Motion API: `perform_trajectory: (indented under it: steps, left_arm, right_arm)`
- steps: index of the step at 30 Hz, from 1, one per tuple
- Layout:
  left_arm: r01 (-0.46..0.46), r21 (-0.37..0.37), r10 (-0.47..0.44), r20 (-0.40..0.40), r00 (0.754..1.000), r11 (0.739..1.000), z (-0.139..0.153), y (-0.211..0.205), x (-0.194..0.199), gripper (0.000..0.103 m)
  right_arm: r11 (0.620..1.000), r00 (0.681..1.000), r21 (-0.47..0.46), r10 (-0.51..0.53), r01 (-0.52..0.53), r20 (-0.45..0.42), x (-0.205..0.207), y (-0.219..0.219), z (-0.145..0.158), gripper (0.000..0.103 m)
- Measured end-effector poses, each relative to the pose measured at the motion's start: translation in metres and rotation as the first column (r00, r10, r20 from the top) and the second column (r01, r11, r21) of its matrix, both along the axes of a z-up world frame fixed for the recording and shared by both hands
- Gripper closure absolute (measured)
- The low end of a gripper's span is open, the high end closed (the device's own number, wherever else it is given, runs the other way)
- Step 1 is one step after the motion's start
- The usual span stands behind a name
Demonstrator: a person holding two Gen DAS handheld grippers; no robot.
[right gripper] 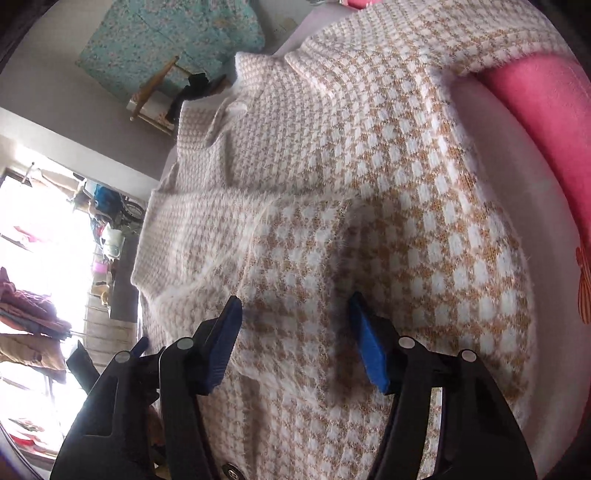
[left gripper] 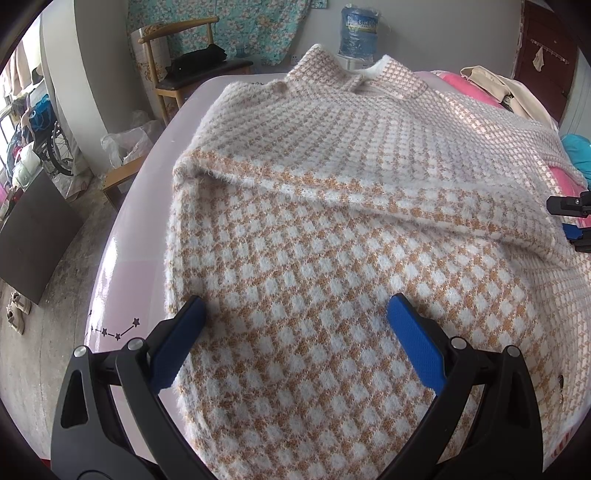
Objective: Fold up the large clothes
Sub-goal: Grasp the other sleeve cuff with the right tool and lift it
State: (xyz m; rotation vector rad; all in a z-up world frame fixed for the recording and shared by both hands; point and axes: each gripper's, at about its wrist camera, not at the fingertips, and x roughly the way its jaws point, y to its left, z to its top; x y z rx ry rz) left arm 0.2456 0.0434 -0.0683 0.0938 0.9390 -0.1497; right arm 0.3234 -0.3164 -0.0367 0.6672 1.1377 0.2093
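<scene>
A fuzzy tan-and-white checked sweater [left gripper: 332, 177] lies spread on a pale pink surface [left gripper: 136, 236], collar at the far end. One sleeve [left gripper: 369, 192] is laid across the body. My left gripper [left gripper: 295, 306] hovers open over the sweater's near left part, with its left finger [left gripper: 184, 332] at the cloth's side edge. In the right wrist view the sweater [right gripper: 388, 177] fills the frame, tilted. My right gripper [right gripper: 295, 301] stands open just above it, jaws partly apart, with a low ridge of cloth ahead of the gap and no pad pressing. Part of the right gripper [left gripper: 572, 218] shows at the far right edge.
A wooden chair [left gripper: 173, 59] with a dark bundle stands behind the surface at left. A blue water bottle [left gripper: 358, 33] is behind the collar. Pink bedding [right gripper: 546, 122] and a beige garment [left gripper: 495, 85] lie at the right. The floor drops away on the left.
</scene>
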Motion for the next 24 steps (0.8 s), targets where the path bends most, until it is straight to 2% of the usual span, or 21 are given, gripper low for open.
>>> perform_trajectory:
  steps: [8, 16, 24]
  left_arm:
    - [-0.001, 0.000, 0.001, 0.001, 1.000, 1.000, 0.000, 0.000, 0.000, 0.007]
    - [-0.001, 0.000, 0.001, 0.001, 1.000, 1.000, 0.000, 0.000, 0.000, 0.007]
    - [-0.001, 0.000, 0.001, 0.001, 1.000, 1.000, -0.001, 0.000, -0.001, 0.007]
  right_arm:
    - [0.998, 1.000, -0.055, 0.022, -0.023, -0.009, -0.002, 0.005, 0.006, 0.039]
    - [0.984, 0.998, -0.169, 0.049, -0.053, -0.027, 0.003, 0.022, 0.012, 0.039]
    - [0.952, 0.997, -0.295, 0.080, -0.076, -0.001, 0.002, 0.039, 0.022, 0.052]
